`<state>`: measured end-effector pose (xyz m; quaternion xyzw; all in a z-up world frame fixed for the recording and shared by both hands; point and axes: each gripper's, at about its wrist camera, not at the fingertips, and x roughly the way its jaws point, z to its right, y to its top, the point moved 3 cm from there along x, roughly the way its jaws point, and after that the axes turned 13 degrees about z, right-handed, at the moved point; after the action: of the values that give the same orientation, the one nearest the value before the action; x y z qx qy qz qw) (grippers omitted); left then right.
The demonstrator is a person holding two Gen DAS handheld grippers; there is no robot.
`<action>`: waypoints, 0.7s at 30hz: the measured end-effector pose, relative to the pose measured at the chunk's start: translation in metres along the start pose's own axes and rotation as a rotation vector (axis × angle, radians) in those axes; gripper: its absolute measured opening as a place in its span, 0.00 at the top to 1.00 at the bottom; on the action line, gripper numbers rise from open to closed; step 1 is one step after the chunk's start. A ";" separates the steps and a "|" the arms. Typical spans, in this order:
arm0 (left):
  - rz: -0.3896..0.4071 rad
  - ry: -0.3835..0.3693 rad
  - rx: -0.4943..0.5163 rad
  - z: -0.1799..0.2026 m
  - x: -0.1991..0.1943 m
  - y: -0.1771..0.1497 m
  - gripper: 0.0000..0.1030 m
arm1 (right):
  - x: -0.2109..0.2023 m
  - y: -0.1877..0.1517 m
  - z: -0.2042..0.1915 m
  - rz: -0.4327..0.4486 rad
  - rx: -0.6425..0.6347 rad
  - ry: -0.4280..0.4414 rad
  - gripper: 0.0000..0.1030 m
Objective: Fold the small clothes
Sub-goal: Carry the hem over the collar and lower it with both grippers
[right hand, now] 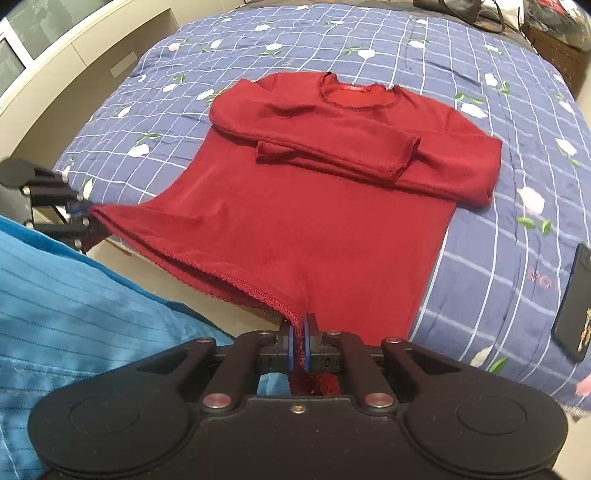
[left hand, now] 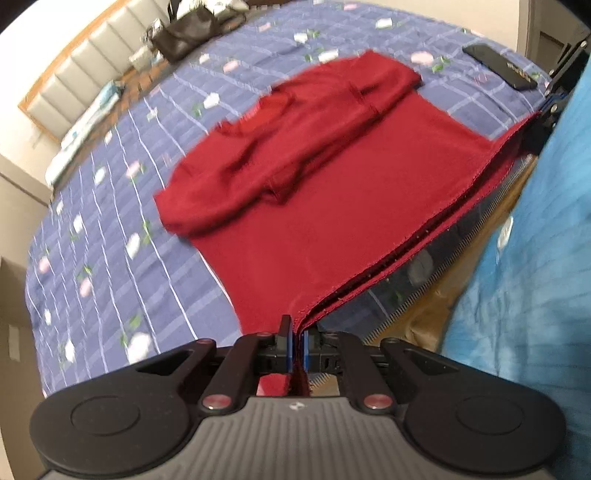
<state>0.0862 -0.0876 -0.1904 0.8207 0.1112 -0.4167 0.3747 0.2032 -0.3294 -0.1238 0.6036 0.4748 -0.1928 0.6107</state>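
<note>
Now, with each hand-held gripper, left (left hand: 295, 345) and right (right hand: 300, 345), pinching a hem corner of the red top (right hand: 314, 206), lift both evenly toward the collar (right hand: 360, 92) at 12 o'clock.

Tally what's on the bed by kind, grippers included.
Red long-sleeved top: 1
Black phone: 1
Dark bag: 1
Grippers: 2, left gripper and right gripper, each clamped on the top's hem
Total: 5
</note>
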 end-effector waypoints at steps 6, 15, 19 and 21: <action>0.073 0.038 0.006 -0.033 0.008 0.043 0.96 | 0.005 0.044 0.012 0.056 -0.052 -0.019 0.95; 0.118 0.094 0.008 -0.090 0.053 0.109 0.95 | 0.031 0.134 0.046 0.146 -0.121 -0.053 0.95; 0.093 0.106 -0.017 -0.113 0.084 0.134 0.95 | 0.051 0.170 0.064 0.167 -0.125 -0.080 0.95; 0.080 0.110 -0.036 -0.122 0.099 0.145 0.95 | 0.061 0.185 0.071 0.180 -0.117 -0.094 0.95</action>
<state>0.2932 -0.1142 -0.1451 0.8393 0.1059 -0.3536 0.3991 0.4062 -0.3383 -0.0837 0.5973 0.4001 -0.1374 0.6814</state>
